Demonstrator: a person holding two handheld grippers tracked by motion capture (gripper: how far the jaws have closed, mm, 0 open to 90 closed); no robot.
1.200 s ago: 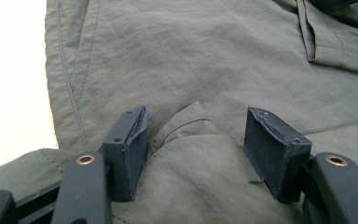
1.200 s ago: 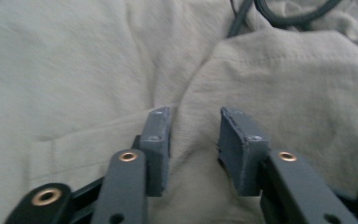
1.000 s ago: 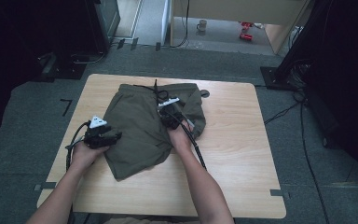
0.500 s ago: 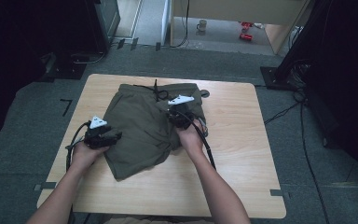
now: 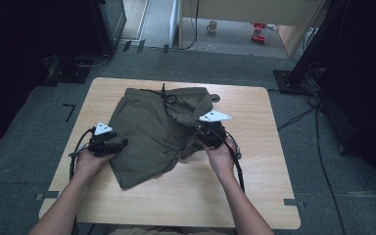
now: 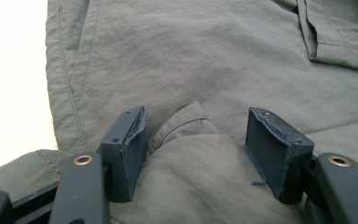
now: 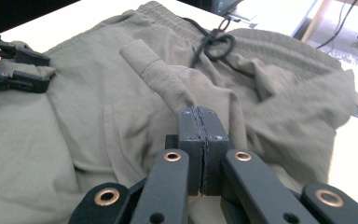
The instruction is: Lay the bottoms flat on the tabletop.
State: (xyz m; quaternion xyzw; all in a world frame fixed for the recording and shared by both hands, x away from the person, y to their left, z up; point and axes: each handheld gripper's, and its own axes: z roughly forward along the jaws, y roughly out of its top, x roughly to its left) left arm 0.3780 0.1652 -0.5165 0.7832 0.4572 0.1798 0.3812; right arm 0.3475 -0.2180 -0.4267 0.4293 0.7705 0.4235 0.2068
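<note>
A: What matters most in folding these olive-green woven shorts with the black drawstring (image 5: 152,134)?

B: Keep the lifted fold taut and carry it low across the cloth, so the layer lands flat instead of bunching. The left side should stay anchored while the right travels.

A: Where do the shorts lie?

B: Spread over the middle of the pale wooden table (image 5: 254,186), waistband toward its far edge, one leg reaching toward the near edge.

A: And the right gripper (image 7: 200,123)?

B: Its jaws are pressed together, pinching a rolled hem of the fabric, which rises as a tube above the pads.

A: The left gripper (image 6: 198,144)?

B: Jaws spread apart, straddling a raised hump of cloth near the shorts' left edge. The pads seem not to press it, though the contact is hard to judge.
</note>
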